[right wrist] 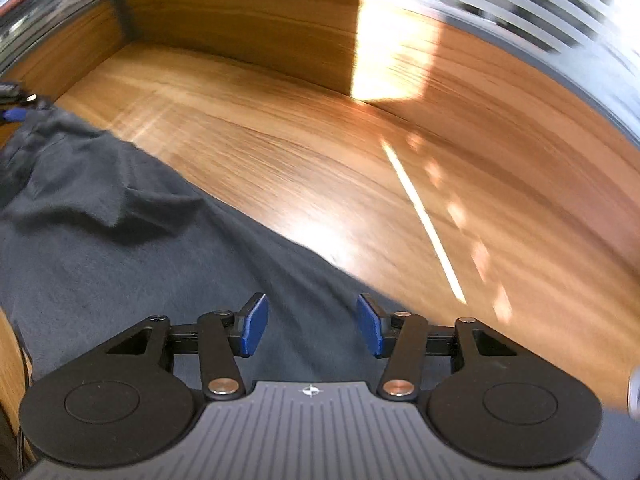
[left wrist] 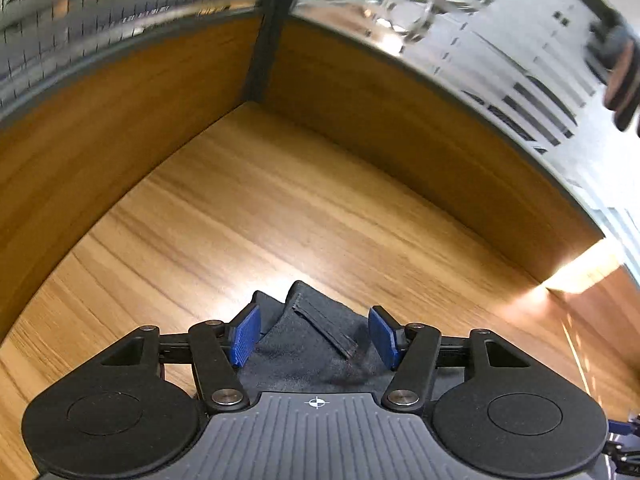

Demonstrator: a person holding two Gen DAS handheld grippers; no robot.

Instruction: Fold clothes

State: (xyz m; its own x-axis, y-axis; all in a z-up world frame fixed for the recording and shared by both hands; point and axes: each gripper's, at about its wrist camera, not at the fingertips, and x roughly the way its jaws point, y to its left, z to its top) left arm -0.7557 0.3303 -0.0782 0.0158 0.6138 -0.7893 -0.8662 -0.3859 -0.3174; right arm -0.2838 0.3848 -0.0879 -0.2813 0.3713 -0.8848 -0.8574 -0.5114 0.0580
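Observation:
A dark grey garment (right wrist: 120, 240) lies spread on the wooden table (right wrist: 320, 152), filling the lower left of the right wrist view. My right gripper (right wrist: 311, 328) hovers open over its edge, blue pads apart, nothing held. In the left wrist view, a corner of the same dark cloth with a folded hem (left wrist: 320, 332) lies between the blue pads of my left gripper (left wrist: 316, 336), which stands open; the pads do not pinch the fabric. At the far left of the right wrist view the other gripper's blue tip (right wrist: 14, 115) shows at the garment's far corner.
Wooden partition walls (left wrist: 120, 120) enclose the table corner, with a dark post (left wrist: 268, 28) where they meet. Frosted glass (left wrist: 500, 40) rises above them. A bright sun patch (right wrist: 392, 52) falls on the right partition. A person's hand (left wrist: 618, 76) shows blurred at upper right.

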